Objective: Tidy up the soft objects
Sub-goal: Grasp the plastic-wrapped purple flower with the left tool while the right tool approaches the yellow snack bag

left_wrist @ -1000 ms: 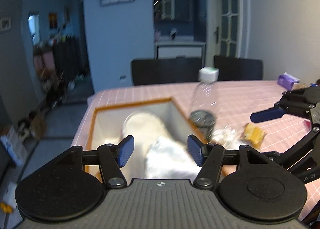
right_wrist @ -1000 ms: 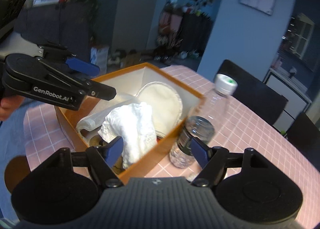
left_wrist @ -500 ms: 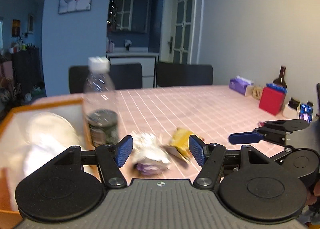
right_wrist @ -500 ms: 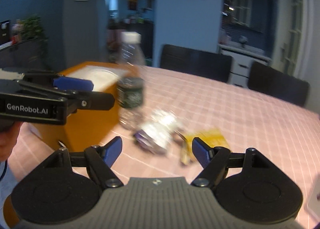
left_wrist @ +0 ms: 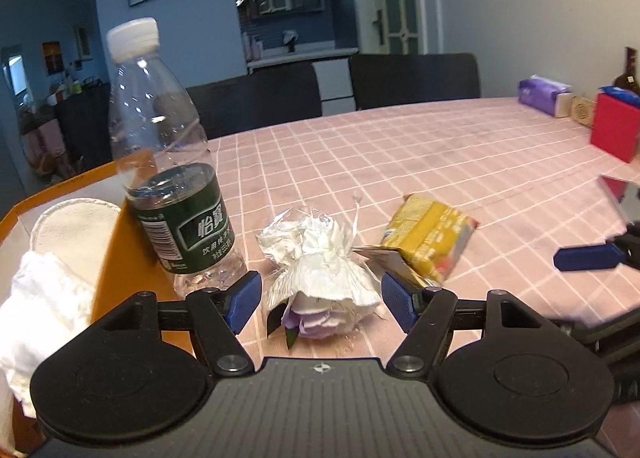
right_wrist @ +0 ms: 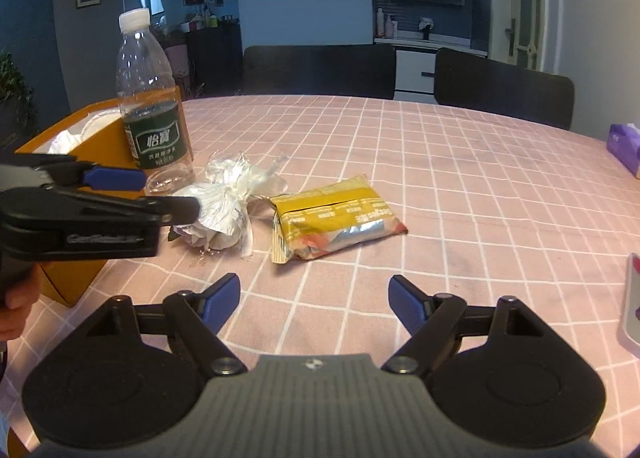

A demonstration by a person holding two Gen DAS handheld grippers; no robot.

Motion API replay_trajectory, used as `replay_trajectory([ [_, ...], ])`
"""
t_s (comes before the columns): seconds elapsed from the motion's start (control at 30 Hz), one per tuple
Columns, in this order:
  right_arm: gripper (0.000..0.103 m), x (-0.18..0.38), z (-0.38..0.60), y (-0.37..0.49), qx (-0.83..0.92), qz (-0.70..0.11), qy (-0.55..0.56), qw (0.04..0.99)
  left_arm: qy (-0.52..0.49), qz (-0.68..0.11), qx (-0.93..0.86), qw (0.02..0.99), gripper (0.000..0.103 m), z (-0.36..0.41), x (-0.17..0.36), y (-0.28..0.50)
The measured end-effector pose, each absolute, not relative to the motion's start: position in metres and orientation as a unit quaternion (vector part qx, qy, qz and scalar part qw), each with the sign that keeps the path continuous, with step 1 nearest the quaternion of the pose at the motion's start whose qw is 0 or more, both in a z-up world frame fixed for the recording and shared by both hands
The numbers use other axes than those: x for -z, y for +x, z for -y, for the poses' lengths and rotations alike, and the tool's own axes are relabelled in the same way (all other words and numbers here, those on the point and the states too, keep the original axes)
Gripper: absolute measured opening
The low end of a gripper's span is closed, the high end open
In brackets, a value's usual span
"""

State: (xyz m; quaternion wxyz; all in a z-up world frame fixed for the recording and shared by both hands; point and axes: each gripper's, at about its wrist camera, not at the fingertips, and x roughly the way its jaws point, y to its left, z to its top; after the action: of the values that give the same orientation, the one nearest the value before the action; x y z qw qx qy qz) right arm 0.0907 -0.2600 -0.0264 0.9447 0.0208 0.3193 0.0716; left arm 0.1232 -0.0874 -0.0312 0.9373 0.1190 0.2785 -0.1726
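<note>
A crumpled clear-plastic bundle with a purple flower [left_wrist: 320, 270] [right_wrist: 222, 210] lies on the pink checked tablecloth [right_wrist: 440, 178]. My left gripper [left_wrist: 320, 298] [right_wrist: 152, 194] straddles the bundle. Its jaws are opening and the pads do not touch it. A yellow snack packet [left_wrist: 428, 242] [right_wrist: 336, 218] lies just right of the bundle. My right gripper [right_wrist: 314, 298] hovers low in front of the packet, jaws opening, nothing between them. One of its blue fingers [left_wrist: 588, 258] shows in the left wrist view. The orange box [left_wrist: 120, 258] [right_wrist: 72, 138] holds a white cloth [left_wrist: 40, 306] and a round white pad [left_wrist: 72, 218].
A clear water bottle [left_wrist: 172, 178] [right_wrist: 152, 110] stands against the box, close to the bundle's left. A purple tissue pack [left_wrist: 542, 92] [right_wrist: 624, 146], a red box [left_wrist: 616, 130] and a dark bottle [left_wrist: 628, 74] sit far right. Dark chairs [right_wrist: 320, 70] line the table's far edge.
Both grippers swung away from over the orange box, rightward and down to the tabletop. The left one now has the plastic bundle between its fingers. Both jaws stand slightly wider.
</note>
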Motion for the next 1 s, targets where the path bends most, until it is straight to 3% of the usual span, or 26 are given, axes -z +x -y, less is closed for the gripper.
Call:
replay_trajectory([
  [0.3,0.08,0.041,0.26,0.118,-0.082,-0.327,0.045,0.941,0.152,-0.297,0.156,0.93,0.086,0.104,0.051,0.15],
  [0.57,0.079,0.046,0.241,0.139,-0.082,-0.319,0.002,0.944,0.154,-0.296,0.134,0.933,0.088,0.104,0.057,0.163],
  [0.63,0.073,0.05,0.238,0.144,-0.079,-0.319,-0.009,0.944,0.154,-0.295,0.135,0.933,0.09,0.104,0.06,0.165],
  [0.77,0.049,0.056,0.237,0.15,-0.069,-0.325,-0.009,0.943,0.147,-0.3,0.141,0.932,0.09,0.102,0.063,0.167],
  [0.87,0.022,0.057,0.239,0.15,-0.07,-0.33,0.006,0.941,0.134,-0.311,0.145,0.93,0.08,0.098,0.063,0.168],
  [1.0,0.011,0.054,0.242,0.145,-0.061,-0.329,-0.002,0.943,0.114,-0.316,0.15,0.93,0.063,0.092,0.062,0.165],
])
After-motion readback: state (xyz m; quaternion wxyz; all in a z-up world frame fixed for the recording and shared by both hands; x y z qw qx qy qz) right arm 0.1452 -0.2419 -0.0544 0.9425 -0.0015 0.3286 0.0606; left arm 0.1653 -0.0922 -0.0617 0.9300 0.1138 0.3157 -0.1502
